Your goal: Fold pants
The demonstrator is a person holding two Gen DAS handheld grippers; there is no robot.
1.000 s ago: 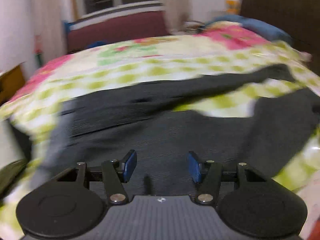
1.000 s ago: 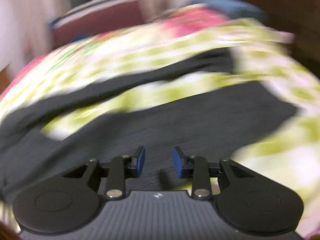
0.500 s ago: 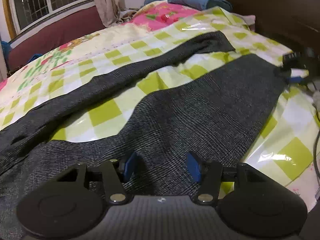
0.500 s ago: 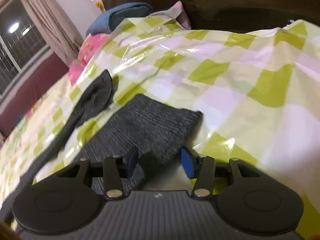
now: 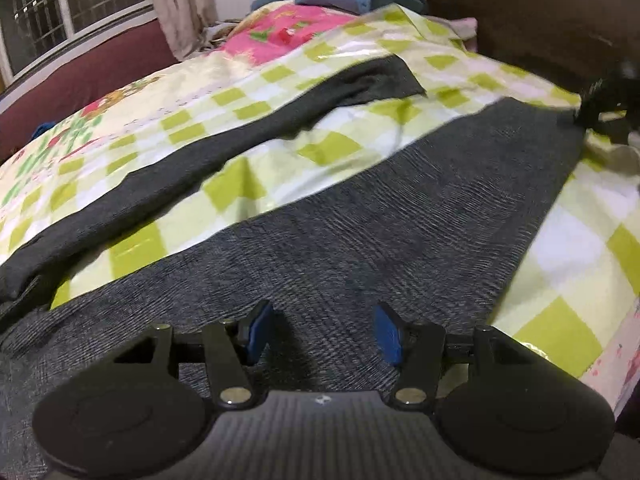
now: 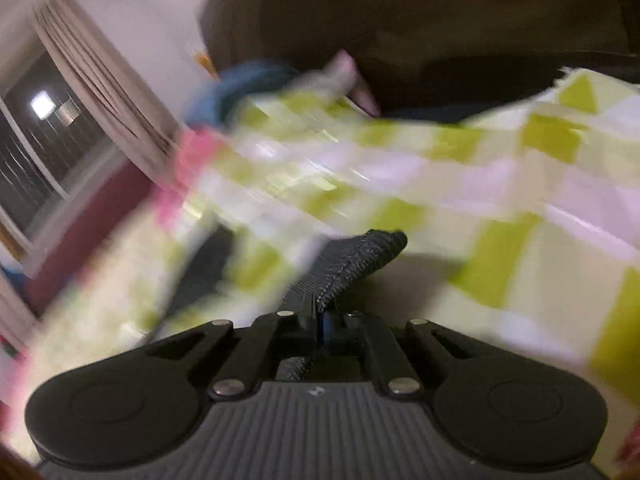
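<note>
Checked bedsheet (image 5: 256, 200) fills both views, dark headboard (image 5: 520, 20) at 1 o'clock. Grey pants (image 5: 360, 248) lie spread on it, legs running toward 1-2 o'clock. Left gripper (image 5: 322, 330) angles down over the near leg, jaws half apart, nothing pinched. Right gripper (image 6: 320, 320) tilts down, jaws closing on the pants hem (image 6: 352, 260), fabric bunched between. View blurred. No readable writing.

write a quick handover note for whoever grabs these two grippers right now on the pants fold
Right gripper: jaws closing, pinching the cuff end of the near leg of the dark grey pants.
Left gripper: open, over that leg's upper part, gripping nothing.
Pants lie spread on the checked bedcover, legs apart in a V, far leg flat.
Done: cuff grabbed. No fold made yet.
Left: probably grip with the left, then bring one leg onto the other and fold lengthwise.
</note>
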